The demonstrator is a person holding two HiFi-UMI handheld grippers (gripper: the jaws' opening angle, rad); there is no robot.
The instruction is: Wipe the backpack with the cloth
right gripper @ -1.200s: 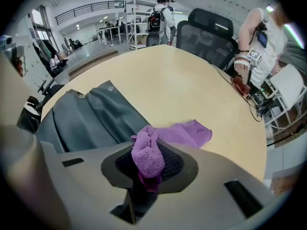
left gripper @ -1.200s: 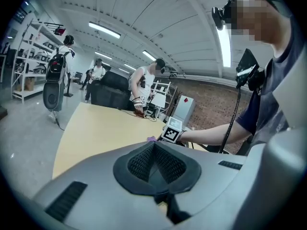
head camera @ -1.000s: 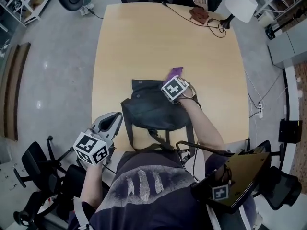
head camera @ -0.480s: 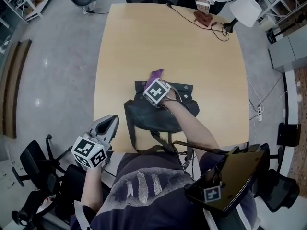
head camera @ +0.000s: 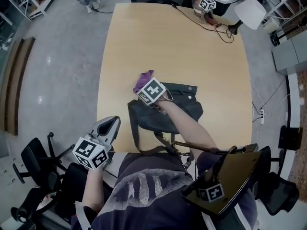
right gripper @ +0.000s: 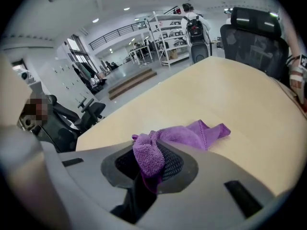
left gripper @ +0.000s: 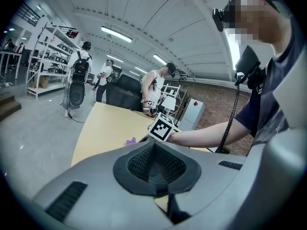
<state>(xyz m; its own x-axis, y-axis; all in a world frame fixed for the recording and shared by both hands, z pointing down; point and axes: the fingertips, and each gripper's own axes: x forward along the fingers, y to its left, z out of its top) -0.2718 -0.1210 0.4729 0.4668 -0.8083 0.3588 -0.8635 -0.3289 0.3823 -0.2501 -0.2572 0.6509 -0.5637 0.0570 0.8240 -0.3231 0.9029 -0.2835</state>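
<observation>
The dark backpack lies flat near the front of the wooden table, its straps trailing toward me. My right gripper sits at the backpack's far left corner, shut on the purple cloth, which spills onto the tabletop beyond the bag. In the right gripper view the cloth is pinched between the jaws of the right gripper and drapes forward. My left gripper hovers at the table's front left edge, apart from the backpack; the left gripper is shut on nothing.
At the table's far end another person holds a marker-cubed gripper beside a black cable and a white lamp. Office chairs stand at the lower left. People stand by shelves in the distance.
My right gripper has swept leftward with the cloth across the backpack's far edge, from its right side to its left corner. The left gripper has stayed put.
</observation>
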